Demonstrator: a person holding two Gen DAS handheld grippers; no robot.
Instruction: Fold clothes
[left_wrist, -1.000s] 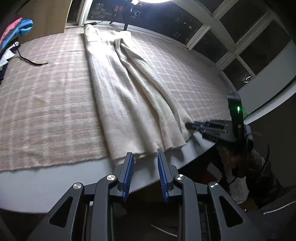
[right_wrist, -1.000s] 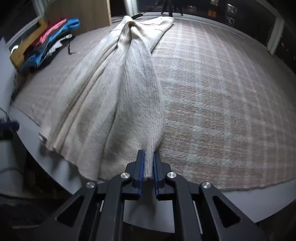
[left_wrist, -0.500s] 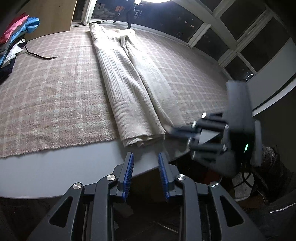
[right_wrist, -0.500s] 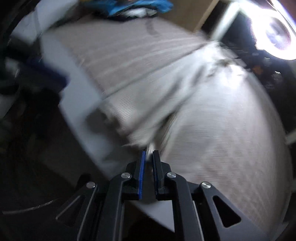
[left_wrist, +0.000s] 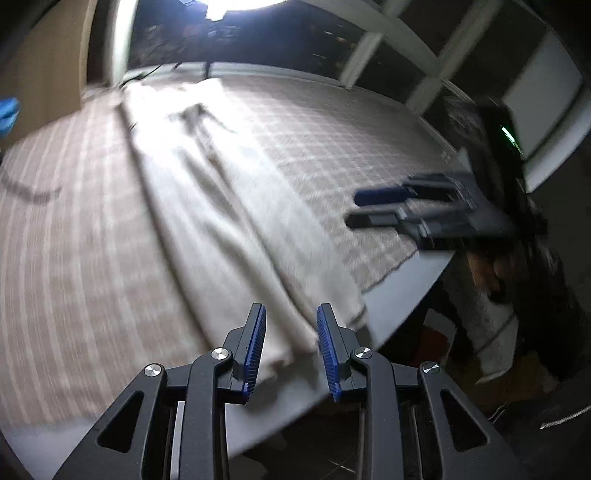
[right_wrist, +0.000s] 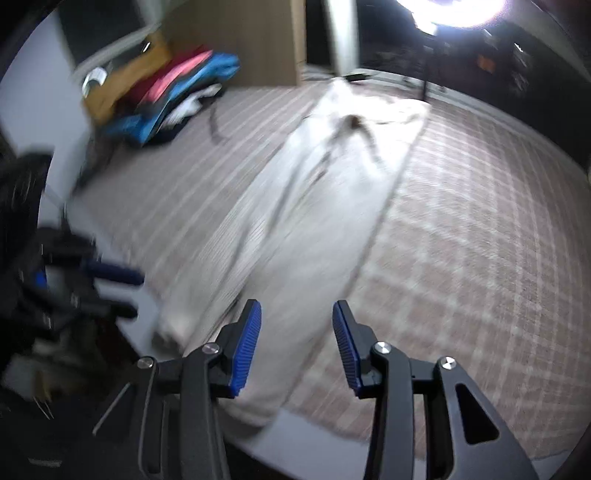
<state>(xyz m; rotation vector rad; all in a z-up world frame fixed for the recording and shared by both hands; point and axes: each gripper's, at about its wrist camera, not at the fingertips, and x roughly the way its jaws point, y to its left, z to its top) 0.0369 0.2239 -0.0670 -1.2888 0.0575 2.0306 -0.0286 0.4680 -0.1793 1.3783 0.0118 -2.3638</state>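
A long cream knitted garment (left_wrist: 229, 221) (right_wrist: 325, 192) lies lengthwise on a checked cloth (left_wrist: 74, 258) over the table, its near hem at the table's front edge. My left gripper (left_wrist: 291, 310) hovers open over that hem with nothing pinched; it shows blurred at the left edge of the right wrist view (right_wrist: 135, 295). My right gripper (right_wrist: 296, 306) hangs above the garment's near end with its jaws opening. The fabric lies below the pads, which do not press on it. In the left wrist view the right gripper (left_wrist: 352, 207) floats over the cloth to the garment's right.
A pile of coloured clothes (right_wrist: 177, 88) sits at the table's far left, with a dark cord (right_wrist: 218, 125) beside it. The grey table edge (left_wrist: 406, 288) runs close under both grippers. A bright lamp (right_wrist: 458, 11) and dark windows stand behind.
The right gripper let go of the garment's edge, opened and swung in over the table. The left gripper moved forward over the hem. The garment's raised fold now lies flat.
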